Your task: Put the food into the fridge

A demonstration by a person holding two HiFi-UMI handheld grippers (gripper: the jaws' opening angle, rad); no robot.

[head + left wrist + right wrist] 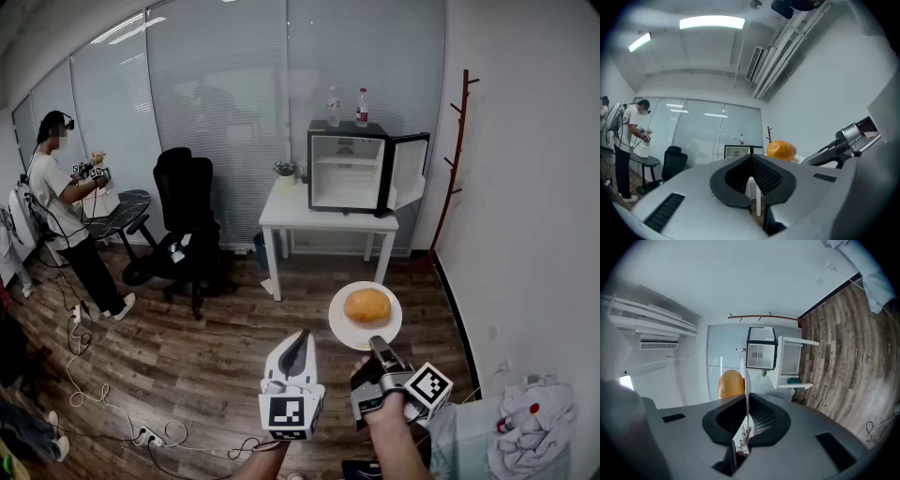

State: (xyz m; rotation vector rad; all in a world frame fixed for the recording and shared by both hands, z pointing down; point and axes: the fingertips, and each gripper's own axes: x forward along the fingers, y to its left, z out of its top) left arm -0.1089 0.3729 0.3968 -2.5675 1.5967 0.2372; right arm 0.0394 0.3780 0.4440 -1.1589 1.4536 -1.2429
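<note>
A small black fridge (347, 169) stands on a white table (281, 214) across the room with its door (409, 171) swung open to the right. My right gripper (374, 343) is shut on the near rim of a white plate (342, 328), which carries a round orange bun (367, 305). In the right gripper view the plate (746, 378) shows edge-on between the jaws, the bun (731, 384) beside it and the fridge (761, 354) far ahead. My left gripper (300, 339) hangs left of the plate, shut and empty; from its own view (751, 161) the bun (781, 150) shows to the right.
A person (64, 202) with grippers stands at the far left by a dark round table (120, 211). A black office chair (187, 211) stands between that person and the white table. Two bottles (347, 105) top the fridge. A coat rack (457, 141) leans by the right wall. Cables (112, 412) trail across the wooden floor.
</note>
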